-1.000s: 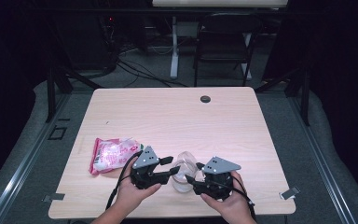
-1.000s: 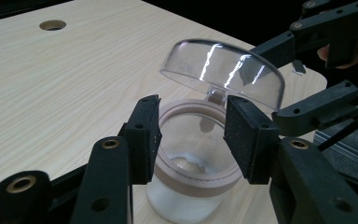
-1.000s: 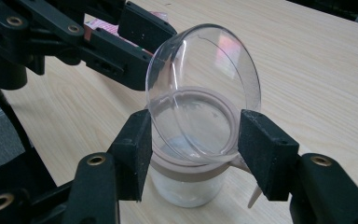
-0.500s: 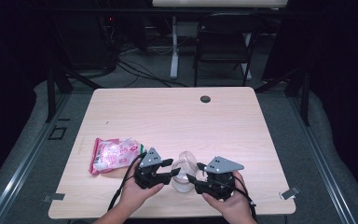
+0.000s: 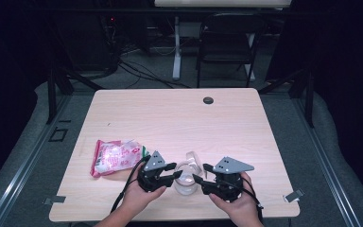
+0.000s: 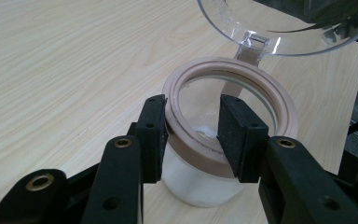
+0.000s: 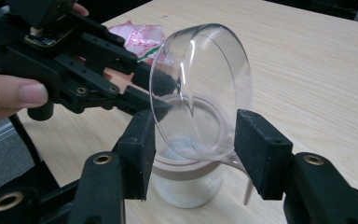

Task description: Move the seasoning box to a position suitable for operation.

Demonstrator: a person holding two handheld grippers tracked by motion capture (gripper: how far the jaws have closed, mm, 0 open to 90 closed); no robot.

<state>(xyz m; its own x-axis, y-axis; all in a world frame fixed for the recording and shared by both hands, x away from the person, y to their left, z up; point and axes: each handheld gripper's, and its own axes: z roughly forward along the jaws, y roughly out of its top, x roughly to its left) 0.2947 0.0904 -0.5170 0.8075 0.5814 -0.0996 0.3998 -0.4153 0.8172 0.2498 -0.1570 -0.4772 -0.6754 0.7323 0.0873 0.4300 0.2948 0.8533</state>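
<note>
A clear jar [image 5: 185,185] with a beige rim [image 6: 279,98] stands near the table's front edge, something white at its bottom. Its hinged clear lid [image 7: 205,79] is tipped up. My left gripper [image 6: 191,135] has just been closing. One pad [image 6: 154,135] lies against the outside of the rim, the other sits over the mouth, and I see no firm pinch. My right gripper [image 7: 193,149] faces it from the other side. Its jaws have closed slightly and still stand wide, either side of the lid's lower part without pressing it. In the high view the left gripper [image 5: 175,171] and right gripper [image 5: 201,172] flank the jar.
A pink snack packet [image 5: 116,156] lies left of the left hand. A black grommet [image 5: 208,100] sits at the table's [image 5: 170,118] far edge. Behind the table stand a chair [image 5: 227,42] and cables on the floor.
The left gripper's jaws have narrowed around the jar's rim. Both hands have stayed almost where they were, and the lid is still tipped up.
</note>
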